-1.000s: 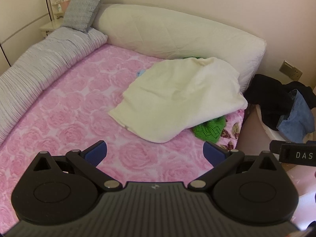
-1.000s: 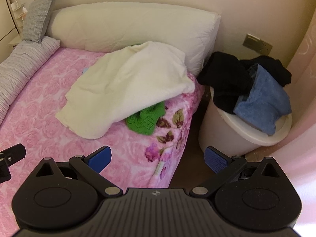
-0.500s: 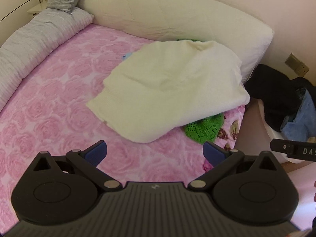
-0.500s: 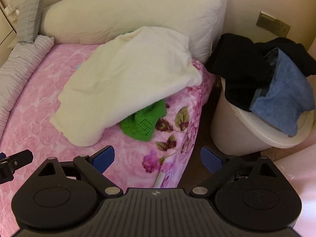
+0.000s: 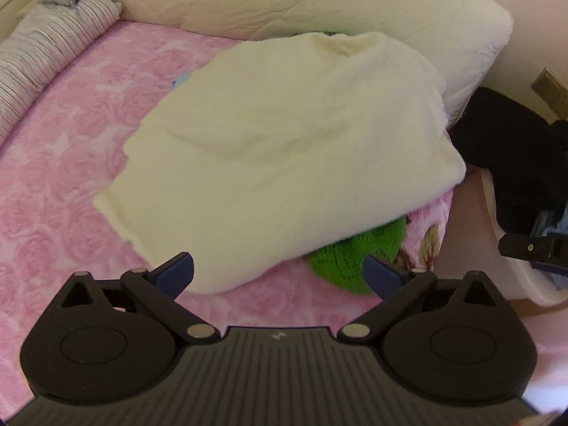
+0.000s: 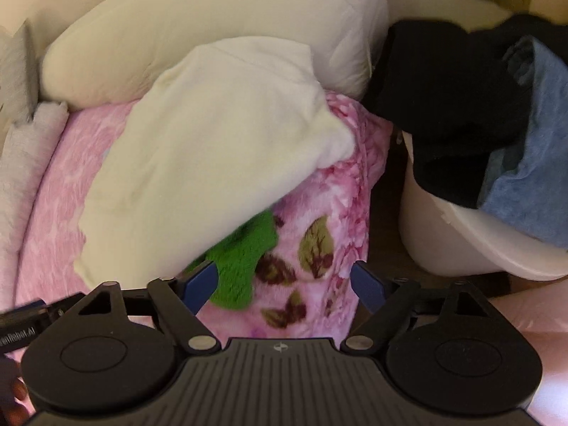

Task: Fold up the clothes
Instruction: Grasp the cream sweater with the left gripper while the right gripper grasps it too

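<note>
A cream garment [image 5: 284, 142] lies in a loose heap on the pink rose-patterned bed [image 5: 71, 177], its far end against the long cream bolster [image 5: 319, 3] at the head, its near edge draped over a green knitted garment [image 5: 355, 252] that shows from under it near the bed's edge. The left gripper [image 5: 280, 271] points steeply down at the near edge of the cream garment – its jaws are wide apart and closing, with nothing pinched between them, the pads clear of the cloth. The right gripper [image 6: 282, 285] points down at the green knit [image 6: 241, 262] and the flowered side of the bedcover; its jaws are likewise apart and closing, empty, the left pad just beside the green knit. Off the bed's side stands a white basket [image 6: 461, 248] heaped with black clothing [image 6: 443, 99] and a blue garment [image 6: 525, 177] – well apart from both grippers. A grey striped roll [image 5: 42, 46] runs along the bed's far left side
</note>
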A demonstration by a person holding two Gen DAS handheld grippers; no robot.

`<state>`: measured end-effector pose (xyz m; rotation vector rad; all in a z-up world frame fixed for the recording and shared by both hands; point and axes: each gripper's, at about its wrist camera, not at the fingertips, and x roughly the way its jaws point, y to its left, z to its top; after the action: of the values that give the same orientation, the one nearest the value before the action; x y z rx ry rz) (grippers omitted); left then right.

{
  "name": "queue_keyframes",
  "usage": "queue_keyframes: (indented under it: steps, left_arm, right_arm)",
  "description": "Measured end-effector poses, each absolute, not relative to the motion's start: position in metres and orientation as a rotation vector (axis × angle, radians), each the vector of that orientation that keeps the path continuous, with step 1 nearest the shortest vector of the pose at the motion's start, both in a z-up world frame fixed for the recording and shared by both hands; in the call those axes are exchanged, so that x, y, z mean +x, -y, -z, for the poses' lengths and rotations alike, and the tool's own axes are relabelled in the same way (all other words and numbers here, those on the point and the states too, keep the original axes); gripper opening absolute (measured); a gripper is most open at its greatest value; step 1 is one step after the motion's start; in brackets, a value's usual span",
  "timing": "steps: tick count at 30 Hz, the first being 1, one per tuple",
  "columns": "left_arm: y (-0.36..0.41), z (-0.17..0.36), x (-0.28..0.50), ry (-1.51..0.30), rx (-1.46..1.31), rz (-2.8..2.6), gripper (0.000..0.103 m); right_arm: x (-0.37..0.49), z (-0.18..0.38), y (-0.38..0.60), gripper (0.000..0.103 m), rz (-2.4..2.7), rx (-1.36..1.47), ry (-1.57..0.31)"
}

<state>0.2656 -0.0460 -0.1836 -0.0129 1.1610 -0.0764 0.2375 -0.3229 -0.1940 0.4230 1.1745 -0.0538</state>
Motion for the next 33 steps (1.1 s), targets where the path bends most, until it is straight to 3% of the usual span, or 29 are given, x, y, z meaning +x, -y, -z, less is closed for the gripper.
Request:
queue_keyframes:
  steps: [4,6,12,15,17,19,26,28,30,33]
  left_arm:
    - [0.037,0.21,0.283,-1.197,-0.083,0.057,0.087]
    - [0.03,0.224,0.291,-1.214,-0.119,0.042,0.078]
    - [0.006,0.264,0.302,-1.258,-0.217,-0.017,0.062]
    - [-0.015,0.279,0.299,-1.286,-0.398,-0.077,0.068]
    - [-0.03,0.29,0.293,-1.298,-0.55,-0.138,0.083]
    - [-0.044,0.303,0.288,-1.297,-0.689,-0.208,0.088]
    - [-0.091,0.341,0.278,-1.213,-0.965,-0.469,0.089]
    - [-0.104,0.338,0.278,-1.192,-0.935,-0.506,0.089]
    - [-0.117,0.332,0.278,-1.168,-0.875,-0.528,0.089]
    - [-0.135,0.342,0.281,-1.178,-0.829,-0.542,0.089]
  right_arm:
    - [0.264,0.223,0.346,0.08,0.067,0.547,-1.175]
    - [0.277,0.241,0.356,0.064,0.078,0.609,-1.163]
    - [0.305,0.29,0.383,0.063,0.134,0.907,-1.126]
    - [0.312,0.31,0.388,0.064,0.151,1.035,-1.127]
    - [0.317,0.321,0.389,0.066,0.166,1.084,-1.134]
    - [0.323,0.33,0.389,0.069,0.184,1.105,-1.147]
    - [0.345,0.353,0.392,0.076,0.224,1.191,-1.138]
    - [0.349,0.352,0.394,0.073,0.216,1.183,-1.128]
    - [0.352,0.347,0.394,0.058,0.195,1.152,-1.122]
    - [0.358,0.343,0.393,0.053,0.167,1.115,-1.125]
